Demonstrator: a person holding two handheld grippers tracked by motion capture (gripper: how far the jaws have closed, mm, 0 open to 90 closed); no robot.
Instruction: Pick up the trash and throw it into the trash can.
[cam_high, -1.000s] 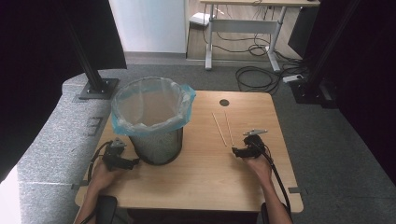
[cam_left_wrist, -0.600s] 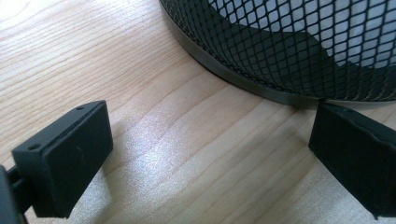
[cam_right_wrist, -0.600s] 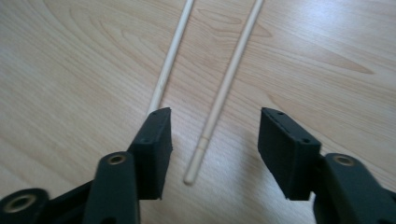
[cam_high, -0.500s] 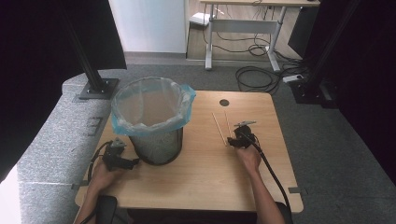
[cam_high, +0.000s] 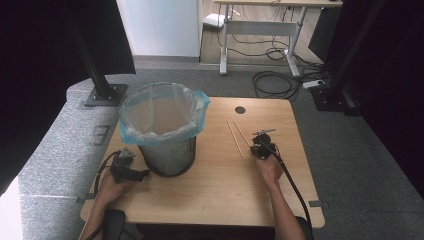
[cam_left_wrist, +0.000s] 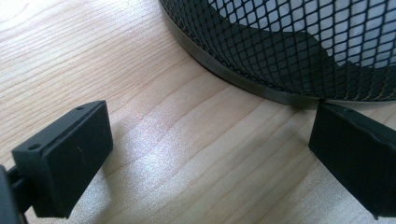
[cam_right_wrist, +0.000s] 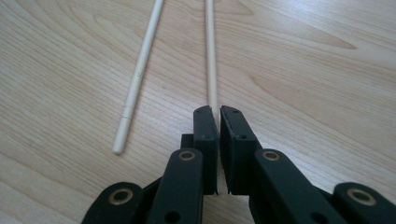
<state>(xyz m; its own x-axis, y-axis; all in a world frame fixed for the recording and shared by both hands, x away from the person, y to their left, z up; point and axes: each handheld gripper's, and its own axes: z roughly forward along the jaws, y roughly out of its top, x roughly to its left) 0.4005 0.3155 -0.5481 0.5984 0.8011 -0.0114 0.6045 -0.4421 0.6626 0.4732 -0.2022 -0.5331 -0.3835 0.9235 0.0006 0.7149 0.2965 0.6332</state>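
Right gripper (cam_right_wrist: 218, 114) clamps one chopstick (cam_right_wrist: 211, 56) by its near end for lifting | second chopstick (cam_right_wrist: 140, 70) lies beside | left gripper (cam_left_wrist: 205, 140) gapes at bin (cam_left_wrist: 289, 42) base, ready to steady it

Bin on my desk
A mesh bin (cam_high: 166, 150) with a blue liner (cam_high: 162, 114) stood on the wooden desk (cam_high: 220, 190); cables (cam_high: 272, 82) lay beyond.

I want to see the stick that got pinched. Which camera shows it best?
The right gripper view: the right gripper has just closed on the near end of one stick, seen close and sharp. The high view shows that stick as a thin pale line. The left gripper view looks at the bin's mesh.
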